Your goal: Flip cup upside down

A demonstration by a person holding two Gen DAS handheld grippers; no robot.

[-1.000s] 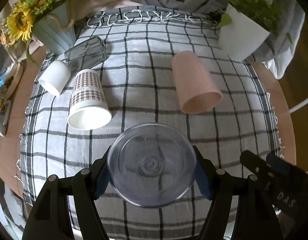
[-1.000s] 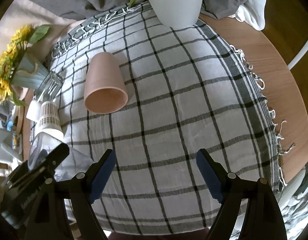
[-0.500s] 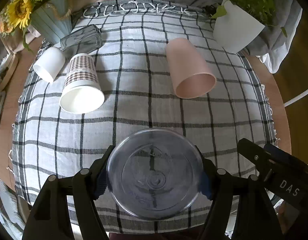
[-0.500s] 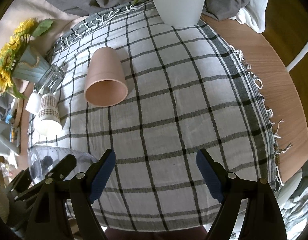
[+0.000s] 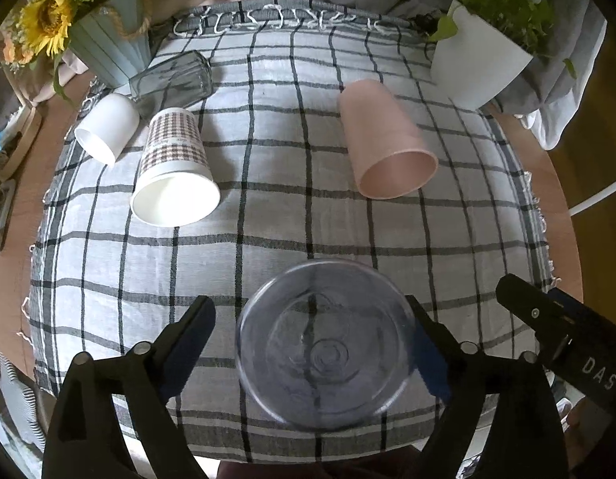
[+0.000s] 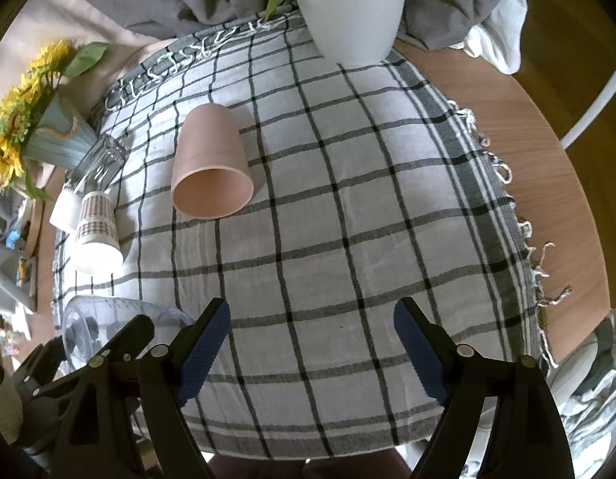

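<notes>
Between the spread fingers of the left gripper the clear cup stands unclamped near the cloth's front edge; right gripper spread, empty; withdrawing fingers could tip it.

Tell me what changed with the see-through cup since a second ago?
The left gripper opened up and let go of the clear cup. Its left finger has swung away, leaving a gap, and the cup now sits nearer the right finger. The right gripper stayed open and holding nothing, and the pink cup, checked paper cup and white cup still lie in the same spots on the cloth.
</notes>
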